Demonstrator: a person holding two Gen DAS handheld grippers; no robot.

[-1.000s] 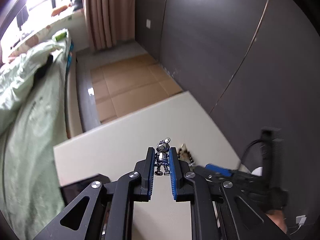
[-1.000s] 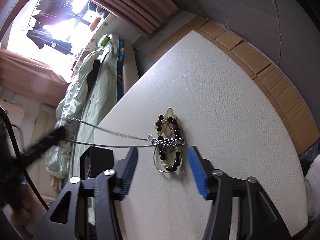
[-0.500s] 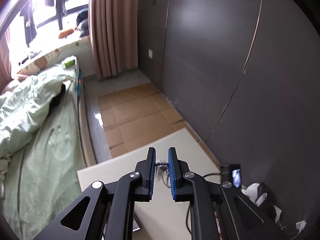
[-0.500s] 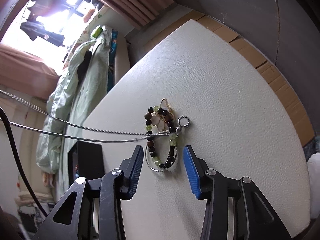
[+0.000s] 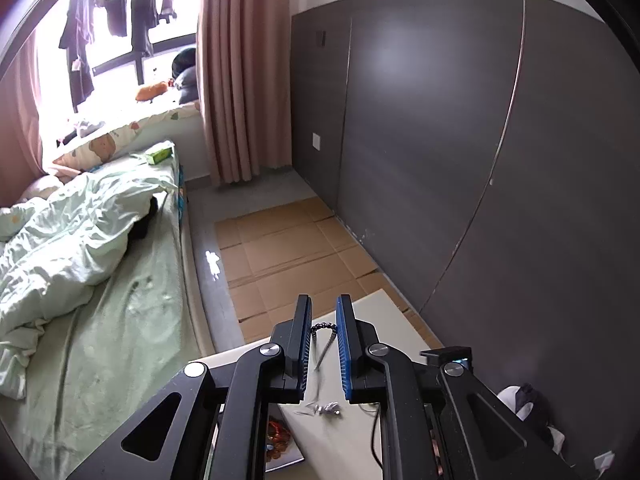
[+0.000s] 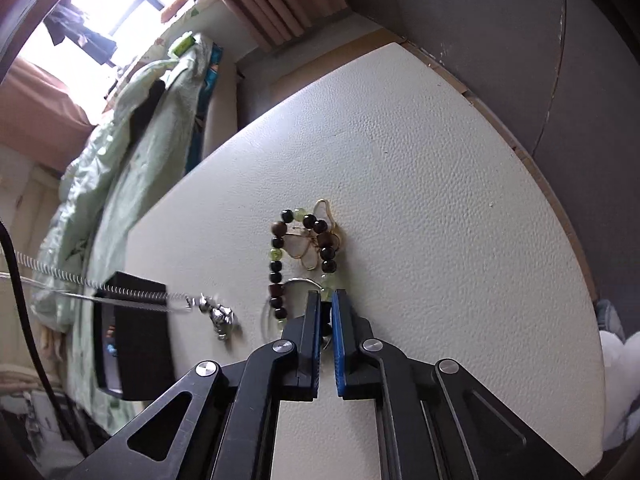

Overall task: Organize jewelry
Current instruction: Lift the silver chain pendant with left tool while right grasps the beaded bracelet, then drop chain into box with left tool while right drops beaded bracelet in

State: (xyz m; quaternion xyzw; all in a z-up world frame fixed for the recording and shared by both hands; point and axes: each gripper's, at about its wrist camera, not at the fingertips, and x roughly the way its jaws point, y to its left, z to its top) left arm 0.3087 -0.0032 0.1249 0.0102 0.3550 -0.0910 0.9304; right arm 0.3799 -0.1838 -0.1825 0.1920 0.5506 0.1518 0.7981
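A bead bracelet (image 6: 298,258) of dark and green beads lies on the cream table (image 6: 420,208), over a gold-rimmed butterfly piece (image 6: 316,236) and a silver ring (image 6: 296,282). My right gripper (image 6: 326,300) is shut on the near end of the bracelet. My left gripper (image 5: 323,322) is raised above the table and shut on a silver chain (image 5: 322,332). The chain also shows in the right wrist view (image 6: 120,292), stretching left from a small silver robot pendant (image 6: 220,316) that hangs just over the table.
A black box (image 6: 136,336) stands at the table's left edge. A bed with green bedding (image 5: 80,248) lies to the left, flattened cardboard (image 5: 288,248) covers the floor, and a dark grey wall (image 5: 460,140) runs along the right. A tray of orange items (image 5: 278,440) sits below the left gripper.
My right gripper has closed onto the bracelet. My left gripper has risen, pulling the chain away so the pendant has left the bracelet and moved left.
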